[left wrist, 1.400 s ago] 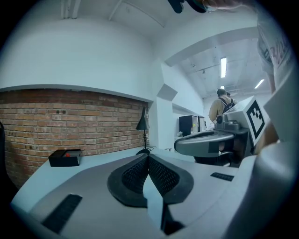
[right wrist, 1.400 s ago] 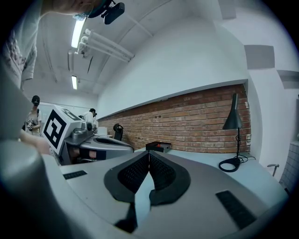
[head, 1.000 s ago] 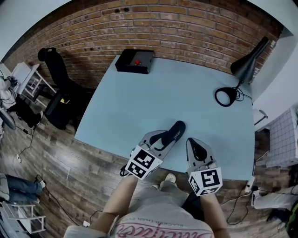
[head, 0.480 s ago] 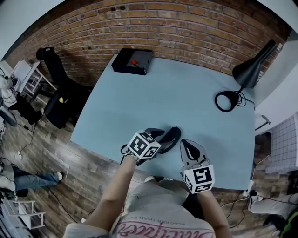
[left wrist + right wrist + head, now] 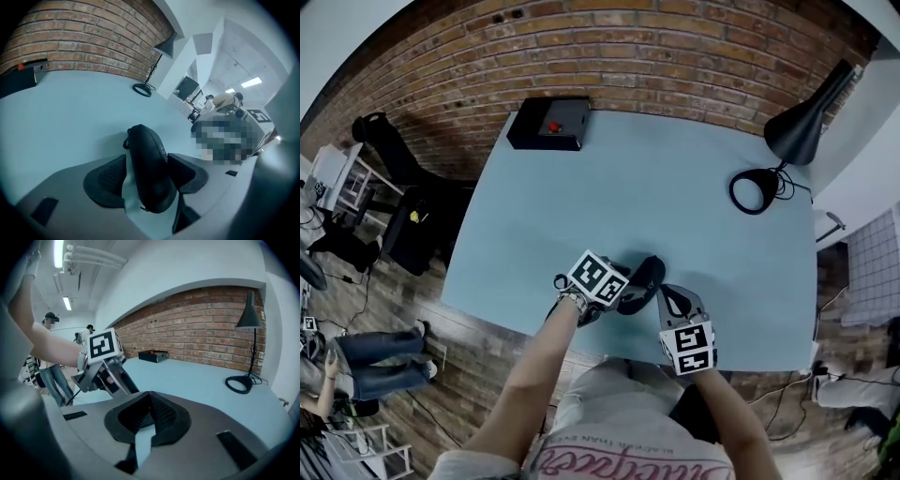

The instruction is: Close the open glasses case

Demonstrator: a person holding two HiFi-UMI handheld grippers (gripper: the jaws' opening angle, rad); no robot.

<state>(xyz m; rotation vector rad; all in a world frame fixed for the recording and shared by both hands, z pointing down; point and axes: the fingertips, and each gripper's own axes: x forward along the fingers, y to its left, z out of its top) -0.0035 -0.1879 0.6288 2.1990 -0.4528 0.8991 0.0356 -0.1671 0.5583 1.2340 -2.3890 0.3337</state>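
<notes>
- Finding the glasses case [image 5: 643, 278] lying on the worktop [image 5: 675, 187], just inside its near edge, dark and rounded.
- Judging the task as done or nearly done: in the left gripper view the case is looking shut, lid down on the base. Not being able to tell whether the zip is running all the way round.
- Holding the left tongs [image 5: 147, 161] spread around the case, the jaws having just been opening, the pads seeming not to press it.
- Holding the right tongs [image 5: 149, 397] pressed together and empty, over the same near edge.
- Probably leaving only to draw the left tongs off and check the zip.
- Minding the near edge: a pull toward it risking dragging the case off.
- Having much bare worktop beyond that edge, with the lamp [image 5: 757, 190] and the black box [image 5: 548, 123] standing well apart from it, at the far side.
</notes>
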